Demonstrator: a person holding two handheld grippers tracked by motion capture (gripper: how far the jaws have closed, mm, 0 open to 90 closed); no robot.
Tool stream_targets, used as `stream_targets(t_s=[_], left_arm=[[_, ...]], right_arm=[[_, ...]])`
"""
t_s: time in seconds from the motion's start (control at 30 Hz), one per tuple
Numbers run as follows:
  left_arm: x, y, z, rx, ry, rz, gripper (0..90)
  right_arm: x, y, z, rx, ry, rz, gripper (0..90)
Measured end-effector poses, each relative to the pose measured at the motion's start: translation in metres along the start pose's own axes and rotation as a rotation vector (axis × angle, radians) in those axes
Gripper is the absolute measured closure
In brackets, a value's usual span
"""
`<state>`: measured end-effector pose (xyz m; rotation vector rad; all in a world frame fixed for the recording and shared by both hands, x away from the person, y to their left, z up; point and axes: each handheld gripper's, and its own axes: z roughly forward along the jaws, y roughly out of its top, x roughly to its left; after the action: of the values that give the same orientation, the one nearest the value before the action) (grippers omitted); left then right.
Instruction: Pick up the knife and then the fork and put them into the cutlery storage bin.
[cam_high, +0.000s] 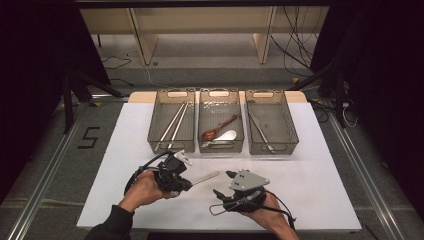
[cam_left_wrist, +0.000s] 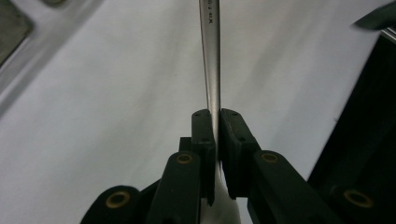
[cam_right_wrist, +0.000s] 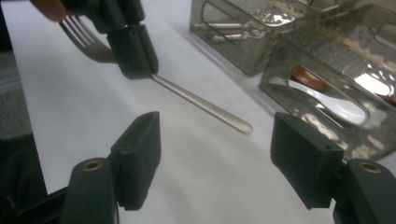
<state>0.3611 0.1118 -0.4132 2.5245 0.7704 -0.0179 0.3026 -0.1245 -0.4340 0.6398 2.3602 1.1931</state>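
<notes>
Between our left gripper's (cam_high: 186, 183) closed jaws sits a fork (cam_right_wrist: 187, 95), its handle reaching out over the white worktop (cam_high: 310, 185). Our right gripper (cam_high: 222, 184) hovers just beside it, jaws wide apart and empty. Beyond stand three mesh baskets (cam_high: 171, 120) holding cutlery, with dark floor and shelving behind.

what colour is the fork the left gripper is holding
Silver metal. The fork shows best in the right gripper view, clamped in the left gripper.

Bright lit table, dark surround, blurred close-ups
</notes>
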Motion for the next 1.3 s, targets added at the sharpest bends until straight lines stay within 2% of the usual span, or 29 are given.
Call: stream_targets(t_s=[0.13,0.27,0.33,0.43,0.6,0.73,0.8,0.83,0.93,1.03,1.3], left_arm=[[-0.006,0.003,0.001,0.011,-0.012,0.023,84.1],[-0.011,0.005,0.002,0.018,-0.021,0.033,84.1],[-0.012,0.005,0.001,0.012,-0.026,0.032,84.1],[-0.014,0.005,0.0,0.012,-0.026,0.036,84.1],[-0.016,0.006,-0.001,0.012,-0.032,0.044,84.1],[-0.018,0.007,-0.001,0.014,-0.035,0.05,84.0],[-0.019,0.007,-0.001,0.018,-0.038,0.055,84.1],[-0.019,0.007,-0.001,0.017,-0.039,0.058,84.0],[-0.021,0.008,-0.001,0.015,-0.044,0.061,84.0],[-0.022,0.008,-0.001,0.015,-0.047,0.063,84.0],[-0.022,0.008,0.0,0.019,-0.055,0.06,84.0]], right_arm=[[0.011,0.001,0.005,0.01,-0.038,-0.109,34.4],[0.026,0.0,0.01,0.024,-0.117,-0.277,35.5],[0.031,-0.002,0.013,0.038,-0.128,-0.327,36.7],[0.04,-0.004,0.02,0.05,-0.173,-0.421,38.0],[0.047,-0.007,0.027,0.076,-0.236,-0.545,40.3],[0.05,-0.01,0.033,0.077,-0.277,-0.617,43.8],[0.053,-0.012,0.035,0.089,-0.286,-0.637,45.9],[0.053,-0.012,0.036,0.089,-0.294,-0.67,47.4],[0.056,-0.014,0.039,0.1,-0.322,-0.712,52.6],[0.059,-0.016,0.042,0.109,-0.329,-0.753,58.8],[0.061,-0.017,0.044,0.1,-0.36,-0.827,72.1]])
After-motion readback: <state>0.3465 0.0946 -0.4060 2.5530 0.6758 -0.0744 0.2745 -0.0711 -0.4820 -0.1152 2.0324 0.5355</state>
